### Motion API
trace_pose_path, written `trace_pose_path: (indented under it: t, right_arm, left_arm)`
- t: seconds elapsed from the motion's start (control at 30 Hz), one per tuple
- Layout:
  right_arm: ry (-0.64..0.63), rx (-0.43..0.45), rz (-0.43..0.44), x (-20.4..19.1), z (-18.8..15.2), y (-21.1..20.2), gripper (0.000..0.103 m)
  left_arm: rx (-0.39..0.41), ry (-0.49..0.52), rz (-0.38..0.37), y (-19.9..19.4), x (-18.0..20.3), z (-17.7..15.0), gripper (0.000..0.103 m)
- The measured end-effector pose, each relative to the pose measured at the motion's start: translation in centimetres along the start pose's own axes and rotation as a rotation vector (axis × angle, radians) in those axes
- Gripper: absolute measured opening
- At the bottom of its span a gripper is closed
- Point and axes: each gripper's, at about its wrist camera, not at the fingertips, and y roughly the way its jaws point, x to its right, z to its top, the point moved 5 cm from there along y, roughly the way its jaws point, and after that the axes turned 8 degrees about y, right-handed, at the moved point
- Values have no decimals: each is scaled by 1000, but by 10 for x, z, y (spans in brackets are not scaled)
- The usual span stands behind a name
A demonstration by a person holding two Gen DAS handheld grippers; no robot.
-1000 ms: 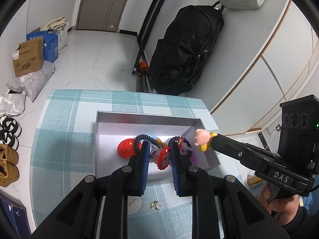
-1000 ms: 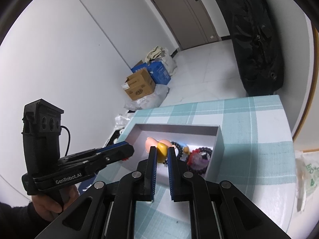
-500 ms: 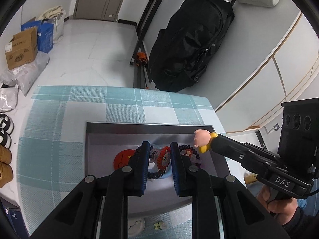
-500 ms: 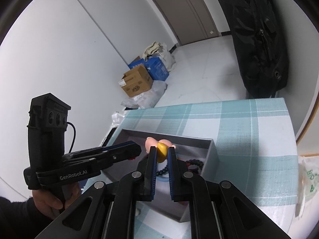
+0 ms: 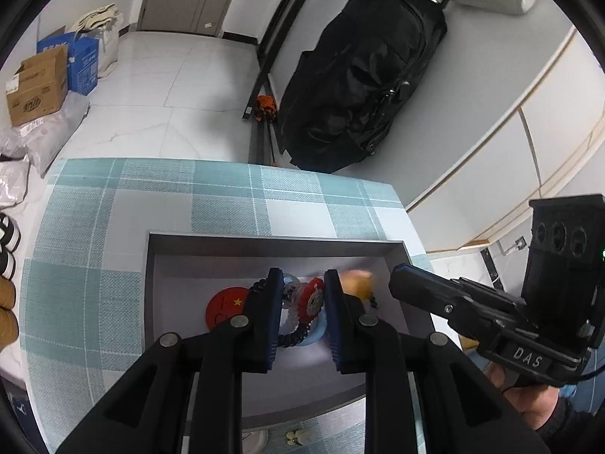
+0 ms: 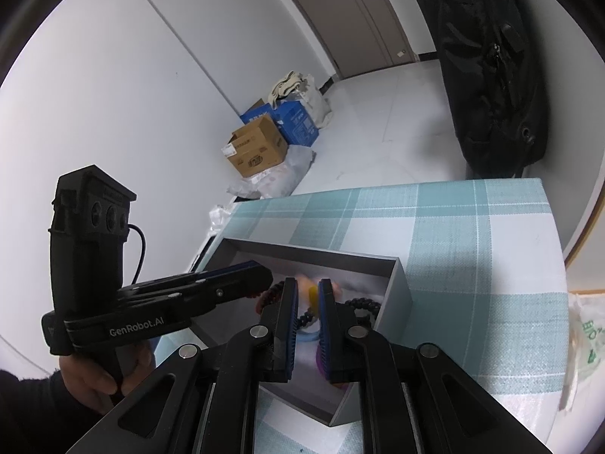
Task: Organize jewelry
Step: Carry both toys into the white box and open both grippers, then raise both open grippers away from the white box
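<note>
Currently, your right gripper (image 6: 307, 295), jaws narrow, seems to pinch a blurred pink-and-yellow figurine charm (image 6: 311, 290) over the grey open-topped cardboard box (image 6: 401, 287). Box floor lies at 12 o'clock, below its tips. Left gripper (image 5: 300, 295) pinches a black-beaded, red-flowered bracelet (image 5: 308, 300).

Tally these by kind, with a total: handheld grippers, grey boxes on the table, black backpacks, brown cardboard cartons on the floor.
Handheld grippers: 2 (left gripper, right gripper)
Grey box: 1
Black backpack: 1
Brown cardboard carton: 1
Total: 5
</note>
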Motion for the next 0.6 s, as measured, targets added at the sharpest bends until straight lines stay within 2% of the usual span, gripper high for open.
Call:
trace_pose_path:
  t: [0.1, 0.17, 0.23, 0.3, 0.4, 0.6]
  right_arm:
    - [-5, 18, 5, -1, 0, -4, 13]
    - [-9, 33, 7, -2, 1, -8, 13]
    - [-7, 54, 9, -3, 2, -13, 17]
    - [-5, 68, 7, -2, 2, -17, 21]
    - [-5, 78, 4, -2, 1, -20, 22]
    - [-18, 88, 4, -9, -4, -24, 35]
  left_arm:
    - [-7, 12, 10, 1, 1, -1, 20]
    - [-3, 22, 9, -1, 3, -2, 29]
    - [17, 23, 6, -6, 3, -1, 48]
    - [47, 20, 20, -12, 3, -1, 57]
    - [66, 14, 31, -19, 1, -1, 57]
    - [83, 17, 75, -27, 2, -5, 58]
